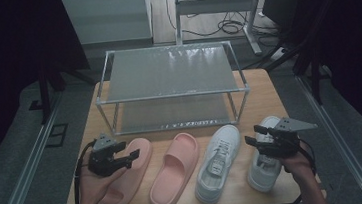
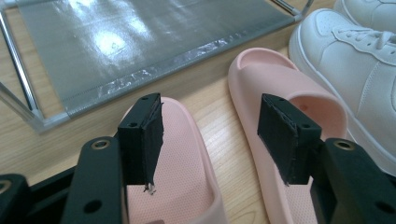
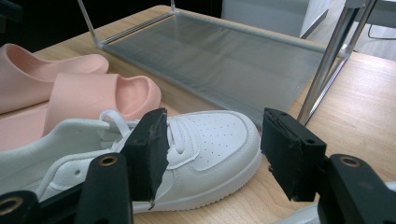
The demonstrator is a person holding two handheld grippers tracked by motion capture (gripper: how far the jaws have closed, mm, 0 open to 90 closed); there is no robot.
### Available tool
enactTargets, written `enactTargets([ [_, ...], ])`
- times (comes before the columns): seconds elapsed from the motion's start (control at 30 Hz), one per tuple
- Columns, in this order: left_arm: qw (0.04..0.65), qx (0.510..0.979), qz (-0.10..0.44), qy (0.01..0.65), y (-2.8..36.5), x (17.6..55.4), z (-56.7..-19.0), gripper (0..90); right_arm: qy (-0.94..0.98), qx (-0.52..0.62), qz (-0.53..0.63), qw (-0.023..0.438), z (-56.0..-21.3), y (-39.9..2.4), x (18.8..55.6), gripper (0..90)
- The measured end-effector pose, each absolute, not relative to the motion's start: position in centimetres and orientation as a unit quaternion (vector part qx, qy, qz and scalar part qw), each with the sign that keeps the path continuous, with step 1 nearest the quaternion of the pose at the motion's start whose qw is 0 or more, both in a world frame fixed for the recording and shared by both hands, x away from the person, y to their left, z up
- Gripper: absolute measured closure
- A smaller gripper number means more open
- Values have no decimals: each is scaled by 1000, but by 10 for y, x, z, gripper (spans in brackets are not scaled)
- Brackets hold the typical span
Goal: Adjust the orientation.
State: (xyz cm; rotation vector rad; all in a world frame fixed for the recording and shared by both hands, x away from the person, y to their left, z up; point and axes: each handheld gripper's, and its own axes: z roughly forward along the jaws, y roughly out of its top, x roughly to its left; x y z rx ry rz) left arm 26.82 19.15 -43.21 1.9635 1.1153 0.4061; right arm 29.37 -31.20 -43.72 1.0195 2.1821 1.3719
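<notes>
Both the left gripper (image 1: 126, 156) and the right gripper (image 1: 257, 141) are hovering with jaws spread and empty over the outermost pink slipper (image 1: 126, 175) and white sneaker (image 1: 264, 160), lying before the shoe rack (image 1: 170, 85), seemingly readying to shelve them.

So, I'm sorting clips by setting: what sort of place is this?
Probably a lab or workshop set up for recording: a wooden table holding a small shoe rack, dark curtains around it, and loose cables on the floor.
</notes>
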Motion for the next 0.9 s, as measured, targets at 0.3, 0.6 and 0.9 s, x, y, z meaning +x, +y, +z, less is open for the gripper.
enactTargets([
  [0.3, 415, 763, 203, 452, 196, 251, -420, 694, 775, 359, 488, 181, -436, -309, 292, 415],
  [0.6, 409, 760, 199, 465, 210, 229, -423, 900, 780, 357, 480, 185, -433, -297, 289, 416],
  [0.9, 391, 782, 169, 455, 202, 216, -443, 900, 779, 363, 475, 187, -434, -299, 292, 418],
])
